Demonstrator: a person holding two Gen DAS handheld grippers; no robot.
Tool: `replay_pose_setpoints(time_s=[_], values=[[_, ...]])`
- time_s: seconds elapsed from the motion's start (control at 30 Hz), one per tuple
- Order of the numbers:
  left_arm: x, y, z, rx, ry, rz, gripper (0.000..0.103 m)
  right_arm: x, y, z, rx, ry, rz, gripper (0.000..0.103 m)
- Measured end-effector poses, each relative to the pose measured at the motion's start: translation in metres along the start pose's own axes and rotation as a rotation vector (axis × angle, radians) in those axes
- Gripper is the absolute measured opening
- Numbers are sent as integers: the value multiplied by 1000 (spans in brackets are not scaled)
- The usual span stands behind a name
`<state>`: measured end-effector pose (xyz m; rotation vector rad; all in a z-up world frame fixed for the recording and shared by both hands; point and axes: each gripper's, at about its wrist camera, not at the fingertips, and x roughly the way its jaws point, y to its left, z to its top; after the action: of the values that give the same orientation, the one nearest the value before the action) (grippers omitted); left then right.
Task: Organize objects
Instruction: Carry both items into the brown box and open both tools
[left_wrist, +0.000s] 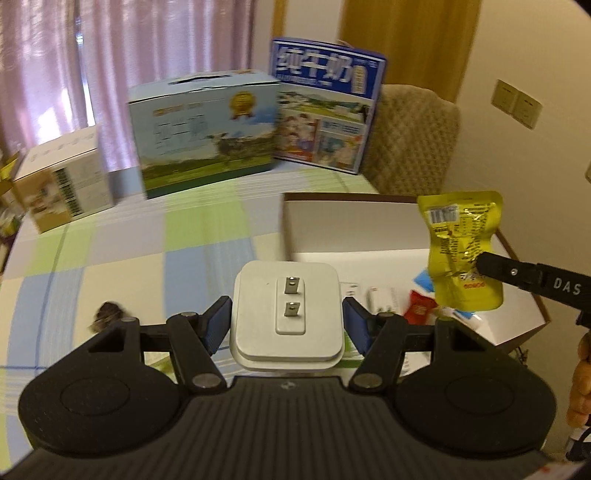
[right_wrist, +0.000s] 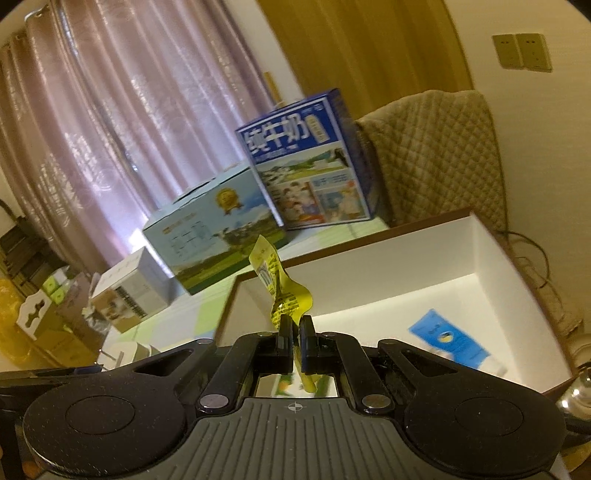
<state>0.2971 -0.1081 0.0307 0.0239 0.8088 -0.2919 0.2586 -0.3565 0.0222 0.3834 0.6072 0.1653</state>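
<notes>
Clamped between the blue pads of the left gripper (left_wrist: 287, 325) sat a white plug adapter (left_wrist: 287, 314), its two metal prongs facing up toward the camera; the fingers had closed only as far as the adapter's flat sides, gripping it across its width so it stayed level. It hung above the checked tablecloth (left_wrist: 110, 251), just short of the near edge of the open white box (left_wrist: 369, 221), which looked like the place where loose items were being gathered.

Over that box, the right gripper (right_wrist: 294, 341) had its fingers nearly shut, pinching the lower part of a crumpled yellow snack packet (right_wrist: 280, 284) so the rest stood up free. From the left wrist view the packet (left_wrist: 463, 251) hung above the box interior, probably ready to be dropped in.

Inside the box already lay a blue packet (right_wrist: 448, 341), a small white item (left_wrist: 382, 301) and something red (left_wrist: 417, 310). Beyond stood a blue milk carton box (left_wrist: 325, 107), a pale blue carton (left_wrist: 207, 136) and a white carton (left_wrist: 62, 184), well apart from the work.
</notes>
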Motion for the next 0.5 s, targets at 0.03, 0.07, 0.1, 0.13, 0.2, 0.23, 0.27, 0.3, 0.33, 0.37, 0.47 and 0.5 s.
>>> replay_pose_setpoints(time_s=[0.03, 0.07, 0.1, 0.13, 0.2, 0.23, 0.27, 0.3, 0.33, 0.37, 0.47, 0.5], values=[[3, -6, 2, 7, 2, -9, 61, -1, -5, 1, 2, -2, -8, 0], [7, -13, 5, 14, 5, -21, 61, -1, -9, 2, 5, -4, -14, 0], [11, -19, 7, 20, 8, -30, 61, -1, -14, 3, 7, -6, -20, 0], [15, -25, 9, 25, 10, -38, 61, -1, -19, 5, 9, -8, -27, 0], [24, -38, 12, 41, 19, -49, 61, 1, -29, 6, 20, -10, -40, 0], [28, -44, 13, 49, 22, -53, 61, 3, -33, 6, 27, -12, -46, 0], [33, -50, 15, 56, 25, -57, 61, 4, -36, 7, 33, -13, -52, 0], [38, -55, 16, 62, 30, -60, 61, 6, -40, 8, 40, -14, -55, 0], [42, -60, 18, 67, 34, -64, 61, 8, -44, 9, 47, -14, -58, 0], [48, -65, 20, 74, 39, -68, 61, 10, -47, 9, 52, -14, -60, 0], [59, -77, 25, 93, 48, -71, 61, 17, -55, 8, 66, -8, -66, 0], [63, -80, 26, 99, 50, -73, 61, 19, -58, 8, 69, -5, -68, 0]])
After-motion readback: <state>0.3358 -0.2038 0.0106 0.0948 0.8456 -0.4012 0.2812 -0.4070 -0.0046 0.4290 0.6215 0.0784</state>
